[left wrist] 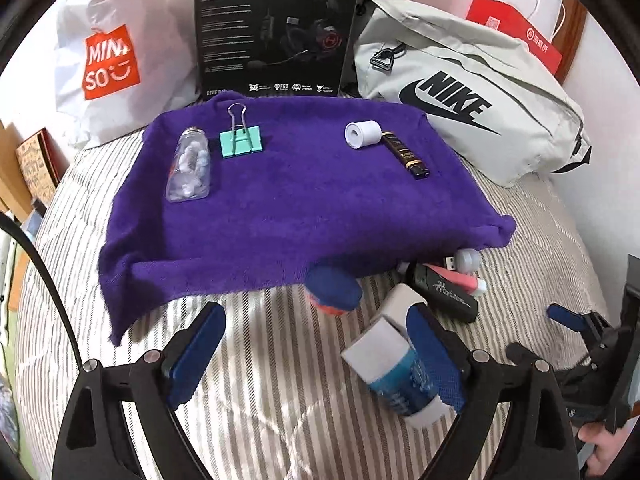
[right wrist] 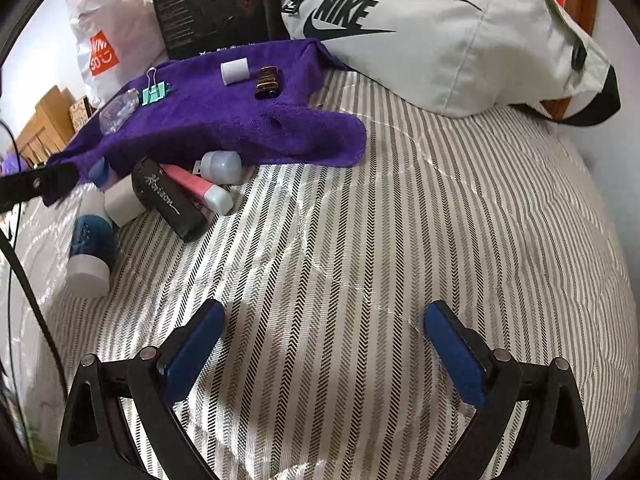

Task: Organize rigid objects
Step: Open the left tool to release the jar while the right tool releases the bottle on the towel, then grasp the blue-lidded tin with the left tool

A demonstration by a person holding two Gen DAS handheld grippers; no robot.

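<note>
Striped bedspread (right wrist: 360, 220), one purple towel (left wrist: 280, 200) bearing four items, perhaps six beside.

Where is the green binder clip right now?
The green binder clip lies on the purple towel, toward its far left in the left wrist view, just right of the clear plastic bottle and left of the white roll.

Probably bedroom: striped bedspread (right wrist: 360, 208)
</note>
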